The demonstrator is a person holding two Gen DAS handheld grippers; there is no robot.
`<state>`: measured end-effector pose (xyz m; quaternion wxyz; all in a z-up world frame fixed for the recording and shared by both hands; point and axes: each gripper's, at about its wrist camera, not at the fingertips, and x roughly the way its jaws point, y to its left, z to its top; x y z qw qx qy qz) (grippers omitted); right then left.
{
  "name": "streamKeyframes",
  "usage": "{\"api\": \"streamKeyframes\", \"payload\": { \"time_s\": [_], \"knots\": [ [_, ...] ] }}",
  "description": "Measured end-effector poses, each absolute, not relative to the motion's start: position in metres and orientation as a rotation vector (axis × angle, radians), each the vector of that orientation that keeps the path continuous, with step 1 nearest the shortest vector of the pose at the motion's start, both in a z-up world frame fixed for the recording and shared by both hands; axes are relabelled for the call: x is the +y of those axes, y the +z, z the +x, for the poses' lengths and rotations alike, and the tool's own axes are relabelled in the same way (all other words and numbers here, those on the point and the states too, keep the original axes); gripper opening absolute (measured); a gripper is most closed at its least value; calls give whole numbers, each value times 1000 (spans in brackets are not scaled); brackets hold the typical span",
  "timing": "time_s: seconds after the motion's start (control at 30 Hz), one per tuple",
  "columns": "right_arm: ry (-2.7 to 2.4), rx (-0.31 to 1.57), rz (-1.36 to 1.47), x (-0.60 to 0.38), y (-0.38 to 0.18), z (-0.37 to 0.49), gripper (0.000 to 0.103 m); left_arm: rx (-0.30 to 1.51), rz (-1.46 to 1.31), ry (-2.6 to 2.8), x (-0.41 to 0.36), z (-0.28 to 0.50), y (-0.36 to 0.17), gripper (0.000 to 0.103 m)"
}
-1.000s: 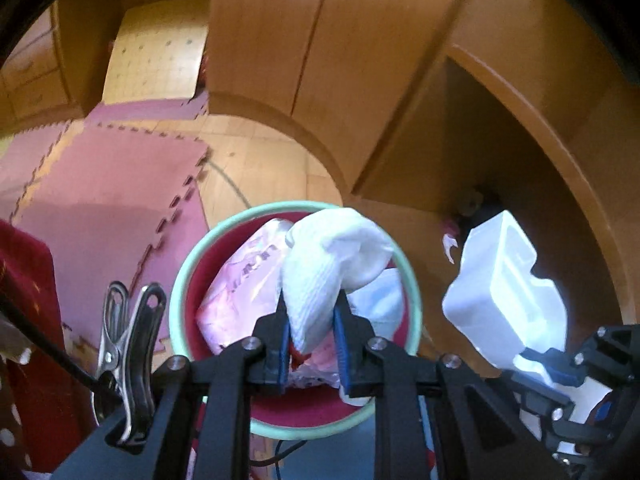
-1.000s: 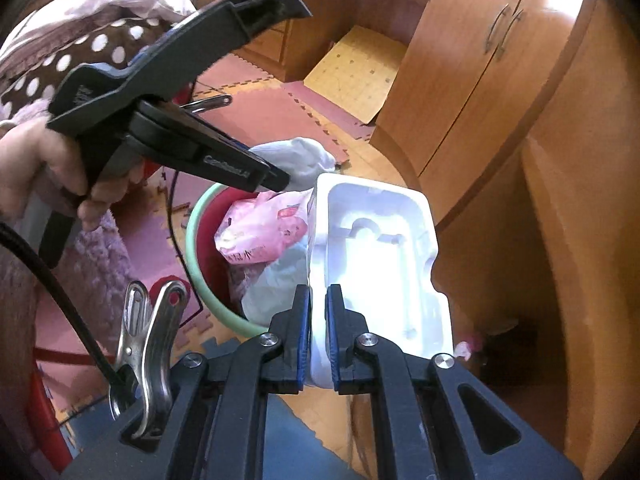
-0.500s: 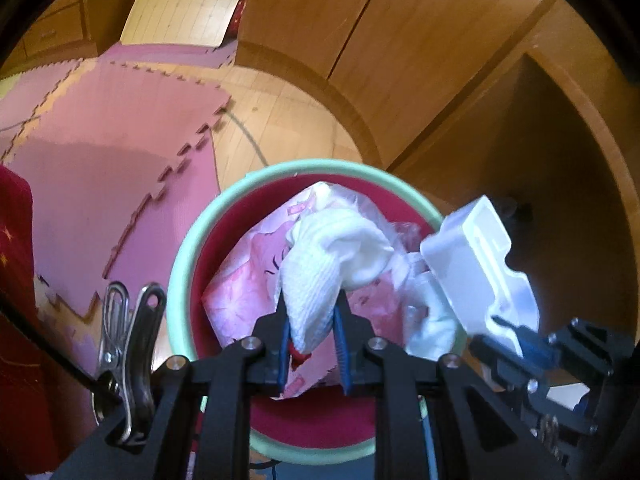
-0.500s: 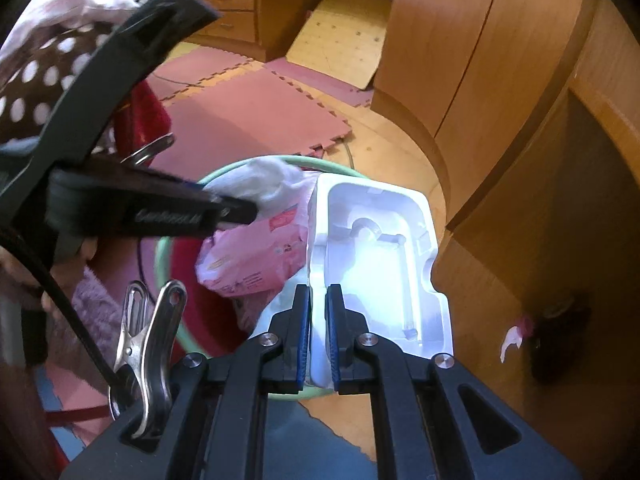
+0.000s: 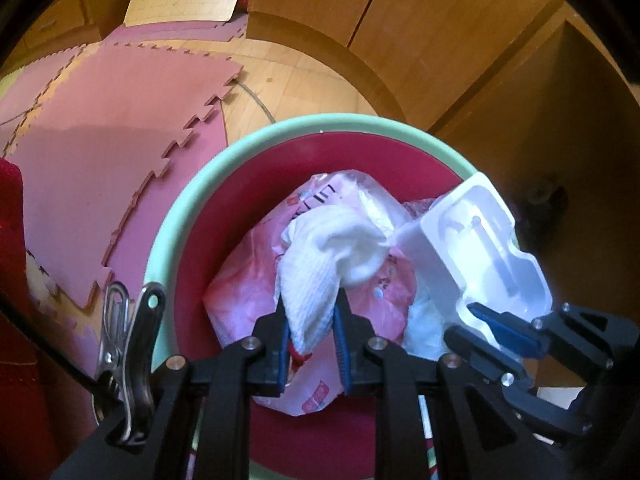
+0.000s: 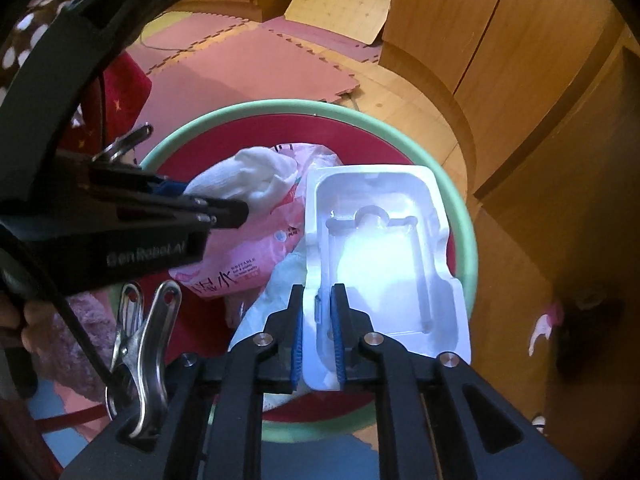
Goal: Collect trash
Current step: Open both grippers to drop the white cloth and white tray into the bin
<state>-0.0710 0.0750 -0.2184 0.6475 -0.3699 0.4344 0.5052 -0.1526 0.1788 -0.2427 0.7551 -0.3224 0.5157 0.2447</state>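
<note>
A red bin with a pale green rim (image 5: 240, 152) (image 6: 260, 106) stands on the floor below both grippers. A pink printed bag (image 5: 240, 288) (image 6: 248, 248) and other wrappers lie in it. My left gripper (image 5: 310, 308) (image 6: 240, 212) is shut on a crumpled white tissue (image 5: 332, 248) (image 6: 248, 176) and hangs just above the pink bag. My right gripper (image 6: 318, 292) (image 5: 460, 320) holds the edge of a white moulded plastic tray (image 6: 380, 248) (image 5: 480, 248) over the bin's right side. Its jaws are opening, with the tray's lip still between the pads.
Pink foam floor mats (image 5: 100, 120) lie left of the bin and curved wooden cabinets (image 5: 400, 20) stand behind it and to the right. A small dark object (image 6: 580, 320) and a pink-white scrap (image 6: 540, 328) lie on the floor to the right. A red cloth (image 6: 124, 88) is at left.
Both grippers have sunk toward the bin, which now fills more of each view. The tray has come from beside the bin to over its right part. The right jaws stand slightly wider.
</note>
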Motion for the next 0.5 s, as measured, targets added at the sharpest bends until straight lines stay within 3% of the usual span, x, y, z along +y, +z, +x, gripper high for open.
{"api": "streamKeyframes", "payload": {
  "time_s": [0.5],
  "knots": [
    [1154, 1026, -868, 90, -226, -67, 17, 1118, -722, 515, 180, -153, -243, 20]
  ]
}}
